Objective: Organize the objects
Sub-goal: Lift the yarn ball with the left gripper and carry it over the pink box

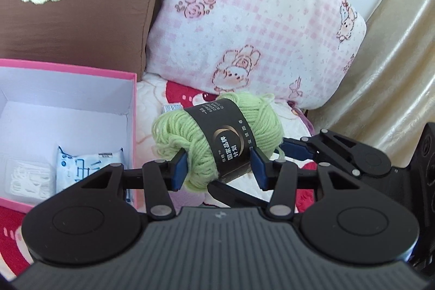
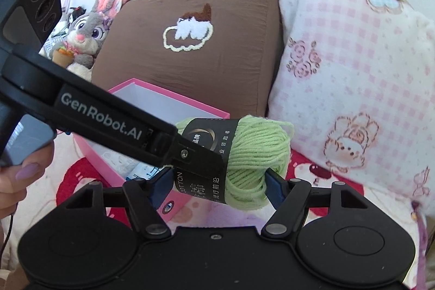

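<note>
Yarn, a light-green skein (image 1: 217, 139) with a black paper band, is pinched across its near end by the left claw (image 1: 218, 167) and gripped at once by the right claw (image 2: 217, 188), both sets of blue pads pressing into the wool, so it hangs clear above the red patterned bedcover (image 1: 304, 204). Left of it sits the open pink box (image 1: 68, 72), already holding a tissue pack (image 1: 89, 167), with the brown cushion (image 2: 190, 67) and pink checked pillow (image 1: 258, 26) beyond. This looks like the carrying step; next the skein should travel left over the box rim, then both claws must spread to drop it inside.
</note>
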Motion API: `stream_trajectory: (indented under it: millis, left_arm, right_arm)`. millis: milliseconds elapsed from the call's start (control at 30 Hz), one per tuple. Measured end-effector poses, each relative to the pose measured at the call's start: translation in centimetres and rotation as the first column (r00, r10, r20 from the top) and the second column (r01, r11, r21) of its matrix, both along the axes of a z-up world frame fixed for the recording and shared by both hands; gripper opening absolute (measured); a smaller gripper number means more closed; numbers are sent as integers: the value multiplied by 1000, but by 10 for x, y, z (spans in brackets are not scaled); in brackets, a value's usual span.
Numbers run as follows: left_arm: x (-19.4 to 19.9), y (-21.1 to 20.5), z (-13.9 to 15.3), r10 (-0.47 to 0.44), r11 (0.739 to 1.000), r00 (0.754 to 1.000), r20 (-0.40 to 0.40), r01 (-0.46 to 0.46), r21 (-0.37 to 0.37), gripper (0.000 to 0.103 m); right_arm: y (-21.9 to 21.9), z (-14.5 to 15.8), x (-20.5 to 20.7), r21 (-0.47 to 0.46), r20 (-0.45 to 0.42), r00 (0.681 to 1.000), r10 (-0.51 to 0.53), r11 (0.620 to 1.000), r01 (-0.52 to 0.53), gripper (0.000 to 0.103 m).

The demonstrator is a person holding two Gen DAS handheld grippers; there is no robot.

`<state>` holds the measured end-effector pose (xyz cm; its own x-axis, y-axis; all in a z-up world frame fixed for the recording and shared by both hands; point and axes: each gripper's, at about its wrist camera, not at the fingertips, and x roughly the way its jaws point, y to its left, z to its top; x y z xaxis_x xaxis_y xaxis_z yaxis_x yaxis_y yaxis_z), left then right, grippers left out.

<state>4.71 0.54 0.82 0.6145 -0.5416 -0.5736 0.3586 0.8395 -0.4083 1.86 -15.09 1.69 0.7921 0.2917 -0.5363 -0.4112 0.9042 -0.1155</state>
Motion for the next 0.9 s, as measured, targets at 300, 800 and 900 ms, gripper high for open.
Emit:
stream_trajectory:
  millis: [300,800,900]
  left_arm:
    - [-16,13,14,7,1000,999,38,-7,0,46]
    - [-9,58,43,43,996,999,-3,-42,79,46]
    - [1,74,52,52,995,998,-20,-50,89,46]
  right_arm:
    - [12,15,-8,27,22,1000,15,1000,-16,74]
    - [50,35,5,70,-20,995,99,993,-97,74]
    - [59,37,16,104,-42,992,122,988,-117,74]
